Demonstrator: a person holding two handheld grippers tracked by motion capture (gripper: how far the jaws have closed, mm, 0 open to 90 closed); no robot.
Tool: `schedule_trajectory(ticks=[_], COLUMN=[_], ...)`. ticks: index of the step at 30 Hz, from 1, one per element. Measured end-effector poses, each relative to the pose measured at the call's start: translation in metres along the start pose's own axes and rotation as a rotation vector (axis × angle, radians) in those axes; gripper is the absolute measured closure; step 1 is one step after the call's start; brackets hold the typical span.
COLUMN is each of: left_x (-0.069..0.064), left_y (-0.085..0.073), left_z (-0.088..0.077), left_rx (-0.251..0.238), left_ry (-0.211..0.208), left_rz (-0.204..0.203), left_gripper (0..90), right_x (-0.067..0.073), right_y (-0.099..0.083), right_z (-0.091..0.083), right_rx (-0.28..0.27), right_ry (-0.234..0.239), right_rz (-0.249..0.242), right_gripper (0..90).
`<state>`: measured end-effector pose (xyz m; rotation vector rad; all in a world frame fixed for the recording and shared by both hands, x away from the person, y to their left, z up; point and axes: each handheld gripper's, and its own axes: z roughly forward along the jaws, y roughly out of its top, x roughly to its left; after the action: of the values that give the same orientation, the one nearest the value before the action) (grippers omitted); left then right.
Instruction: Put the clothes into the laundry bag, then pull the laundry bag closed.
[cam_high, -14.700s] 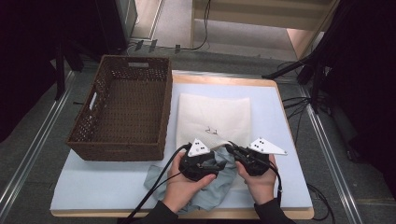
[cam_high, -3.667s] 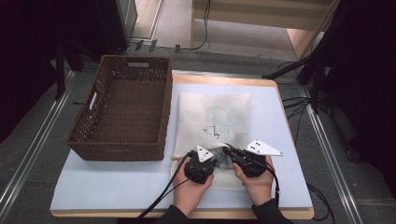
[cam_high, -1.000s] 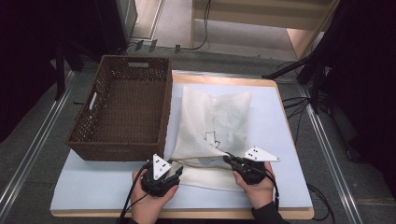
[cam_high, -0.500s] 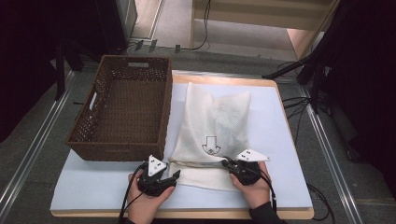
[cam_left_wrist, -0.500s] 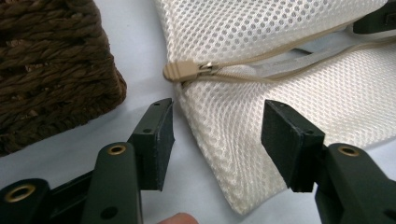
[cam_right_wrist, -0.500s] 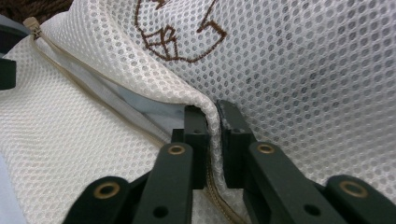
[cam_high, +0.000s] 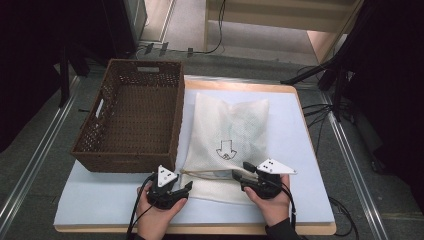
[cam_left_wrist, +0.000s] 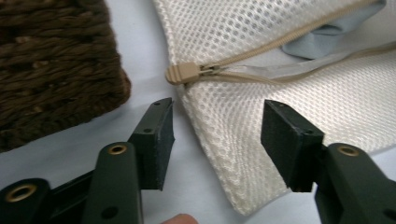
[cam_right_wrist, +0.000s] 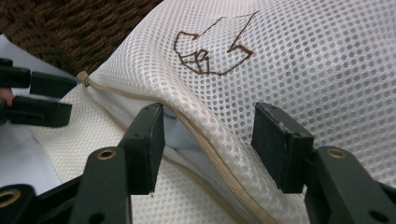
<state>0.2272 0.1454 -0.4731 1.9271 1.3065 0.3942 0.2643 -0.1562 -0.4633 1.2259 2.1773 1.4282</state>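
A white mesh laundry bag (cam_high: 227, 135) with a brown arrow mark (cam_high: 226, 148) lies flat on the table, zip edge toward me. Grey cloth (cam_left_wrist: 322, 35) shows inside through the partly open zip. My left gripper (cam_high: 186, 187) is open at the bag's near left corner; that corner lies between its jaws (cam_left_wrist: 215, 126), just below the tan zip pull (cam_left_wrist: 180, 73). My right gripper (cam_high: 240, 172) is open too, its jaws standing either side of the raised zip edge (cam_right_wrist: 208, 140), under the arrow mark (cam_right_wrist: 210, 51).
A brown wicker basket (cam_high: 132, 120) stands left of the bag, its near corner (cam_left_wrist: 56, 56) close to my left gripper. The light blue table mat (cam_high: 295, 150) has bare room right of the bag. Cables lie on the floor beyond the table.
The grey cloth that lay outside at the near edge is now in the bag. My left gripper moved left to the bag's corner. Over the last second the bag straightened and both grippers barely shifted.
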Motion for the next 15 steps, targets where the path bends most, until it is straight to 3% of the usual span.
schedule_trajectory(ticks=[4,6,8,15], left_x=[0.001,0.003,0.005,0.0], left_y=[0.0,-0.001,-0.002,0.003], left_z=[0.001,-0.001,-0.001,-0.01], left_rx=[0.0,-0.005,-0.012,-0.059], left_ry=[-0.012,-0.022,-0.037,-0.057], left_rz=[-0.012,-0.027,-0.028,-0.017], left_gripper=[56.2,74.0,83.6,87.5], right_x=[0.0,0.001,0.002,0.007], right_y=[0.005,0.007,0.012,0.021], right_z=[-0.004,-0.006,-0.01,-0.015], right_rx=[-0.016,-0.028,-0.048,-0.072], right_ry=[-0.013,-0.014,-0.016,-0.006], right_rz=[0.003,0.008,0.011,0.002], right_gripper=[40.3,39.0,38.5,39.7])
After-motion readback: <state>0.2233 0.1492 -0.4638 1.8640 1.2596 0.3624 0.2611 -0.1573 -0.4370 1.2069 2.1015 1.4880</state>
